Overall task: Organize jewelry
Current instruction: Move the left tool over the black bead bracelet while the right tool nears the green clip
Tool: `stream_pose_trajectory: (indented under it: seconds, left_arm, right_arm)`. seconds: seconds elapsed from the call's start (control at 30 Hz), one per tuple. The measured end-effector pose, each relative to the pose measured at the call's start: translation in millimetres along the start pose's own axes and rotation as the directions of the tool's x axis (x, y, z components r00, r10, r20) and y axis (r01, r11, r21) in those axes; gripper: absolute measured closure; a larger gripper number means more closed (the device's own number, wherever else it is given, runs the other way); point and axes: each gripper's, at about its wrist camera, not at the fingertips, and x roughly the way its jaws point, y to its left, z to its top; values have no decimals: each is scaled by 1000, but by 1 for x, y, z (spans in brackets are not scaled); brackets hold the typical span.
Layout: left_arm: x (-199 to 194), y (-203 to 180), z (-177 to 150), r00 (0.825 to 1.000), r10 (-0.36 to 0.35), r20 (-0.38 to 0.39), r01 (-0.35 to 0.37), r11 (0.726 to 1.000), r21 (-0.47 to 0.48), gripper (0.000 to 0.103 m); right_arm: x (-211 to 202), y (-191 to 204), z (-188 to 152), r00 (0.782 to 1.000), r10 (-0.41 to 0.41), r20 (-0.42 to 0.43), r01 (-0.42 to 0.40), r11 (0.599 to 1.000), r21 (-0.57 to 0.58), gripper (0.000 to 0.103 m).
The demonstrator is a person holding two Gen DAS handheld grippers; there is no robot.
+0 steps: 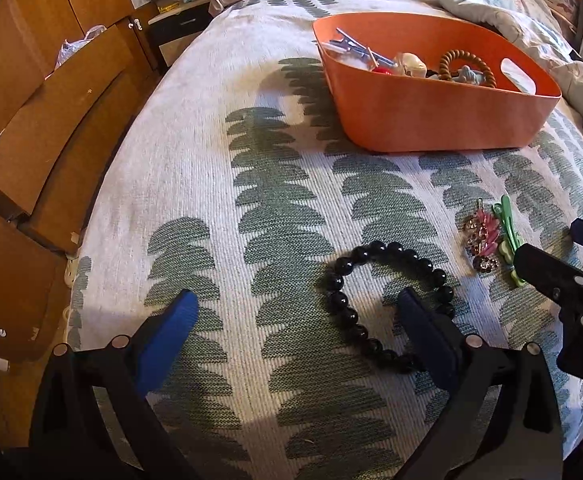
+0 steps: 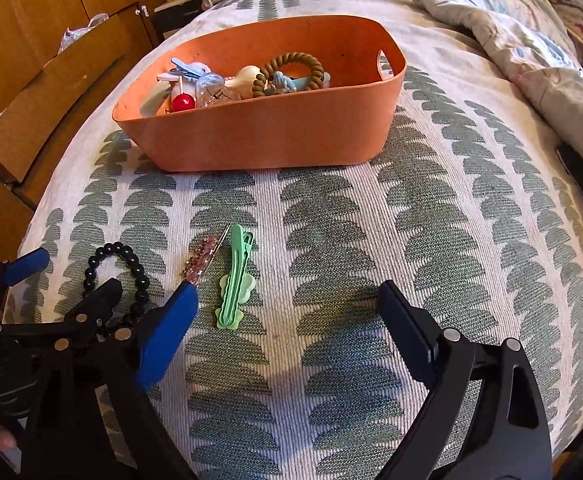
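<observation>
- Left gripper (image 1: 297,322), seen from its own wrist camera, hangs low over a bed with its blue-padded jaws spread wide and nothing between them; one finger sits just over the near side of a black bead bracelet (image 1: 345,300), which lies flat in a loose ring on the leaf-print bedspread (image 1: 195,184).
- Right of the bracelet, a pink beaded hair clip (image 1: 481,240) and a green hair clip (image 1: 507,236) lie side by side, touching or nearly so, with the tip of the right gripper (image 1: 551,258) reaching in beside them.
- Farther up the bed, an orange bin (image 1: 431,120) already holds a brown beaded ring, blue clips and other small pieces, so part of the sorting appears done; three items are left outside it.
- Right gripper (image 2: 287,304), from its own camera, is likewise released and empty, its jaws wide apart above the bedspread (image 2: 451,220).
- Between and just ahead of its fingers, nearer the left one, lies the green hair clip (image 2: 235,276), a slim mint-coloured piece with a scalloped lower end; the pink beaded hair clip (image 2: 201,260) lies just beside it, partly hidden by the blue pad.
- Left of that, the black bead bracelet (image 2: 119,276) shows glossy round beads, with the left gripper (image 2: 69,276) open over it.
- Beyond, the orange bin (image 2: 259,136) stands well apart from all three pieces.
</observation>
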Motion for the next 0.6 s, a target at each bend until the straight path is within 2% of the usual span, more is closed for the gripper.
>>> stream_pose_trajectory:
  seconds: [0.43, 0.6]
  left_arm:
    - [4, 1, 2, 1000, 0, -2, 0, 1000, -10, 5]
    - [4, 0, 1, 1000, 6, 0, -6, 1000, -3, 5]
  right_arm:
    - [5, 4, 2, 1000, -20, -5, 20, 1000, 1, 13]
    - [3, 3, 1, 1000, -27, -7, 27, 1000, 2, 16]
